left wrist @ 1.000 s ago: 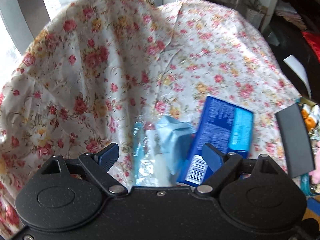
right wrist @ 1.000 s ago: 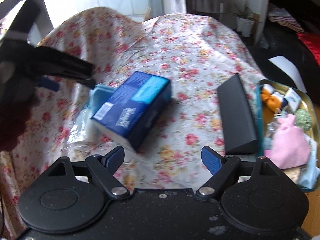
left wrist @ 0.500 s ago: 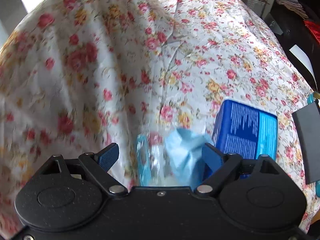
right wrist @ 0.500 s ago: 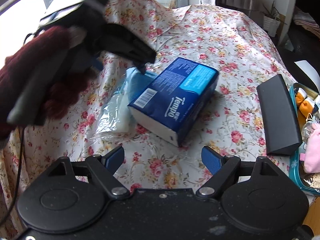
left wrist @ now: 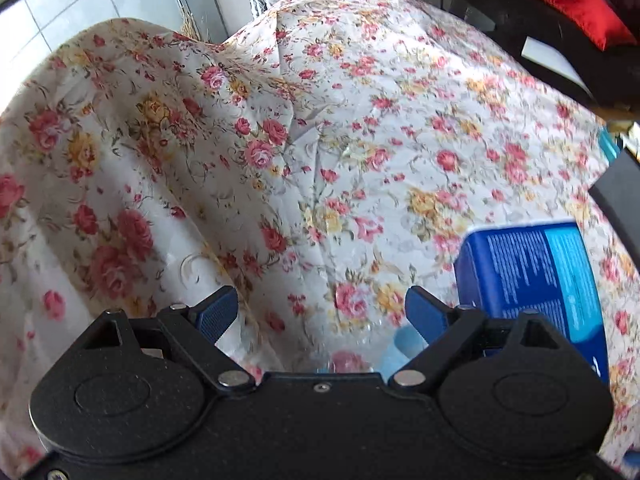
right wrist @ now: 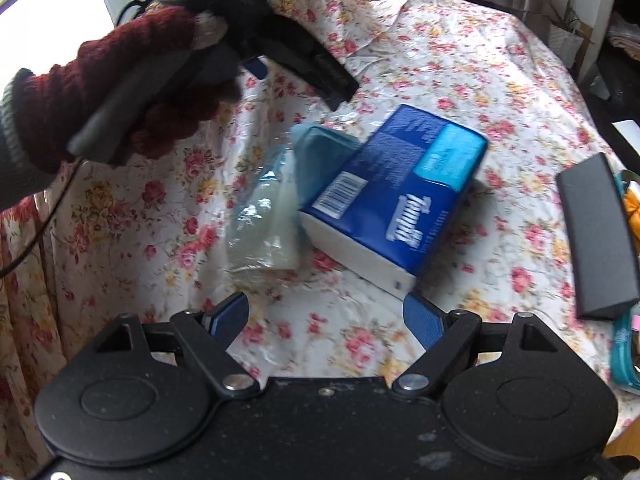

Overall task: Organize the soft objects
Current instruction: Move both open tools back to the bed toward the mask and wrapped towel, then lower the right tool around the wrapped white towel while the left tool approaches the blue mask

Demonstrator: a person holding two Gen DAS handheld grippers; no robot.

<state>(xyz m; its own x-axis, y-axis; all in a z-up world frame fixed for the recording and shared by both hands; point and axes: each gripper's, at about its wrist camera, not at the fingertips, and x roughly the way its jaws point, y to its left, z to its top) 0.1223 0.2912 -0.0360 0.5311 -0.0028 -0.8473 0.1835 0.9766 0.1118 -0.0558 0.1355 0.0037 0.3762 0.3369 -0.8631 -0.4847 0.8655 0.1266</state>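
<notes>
- The right gripper (right wrist: 323,316) was nearest, and its blue pads stood wide apart over the flowery cloth (right wrist: 460,60) with nothing between them.
- The left gripper (left wrist: 322,312) hung a bit farther off, over the near-clear plastic bag. Its jaws were opening. The bag's edge and some light blue stuff showed low between them, but the pads did not press on it.
- A hand in a dark red knitted glove (right wrist: 120,92) held that left gripper.
- The plastic bag (right wrist: 264,216) lay flat on the cloth, with one side touching the tissue pack. It looked very light, thin and slippery, so it would likely crumple and slide when pinched. The bunched light blue end looked like the best place to grab.
- The tissue pack (right wrist: 396,196) lay just past the right gripper, tipped a little onto the bag. It looked soft and squashy but light. A squeeze across its short sides would probably hold it well, though the shiny wrap might slip.
- The pack had a white word like "Tempo" on its side, a barcode on its top, and small print too tiny to read.
- A black case (right wrist: 596,236) lay off to the right, well apart from the pack.
- A teal tin (right wrist: 622,344) sat at the far right edge, just beside the case.
</notes>
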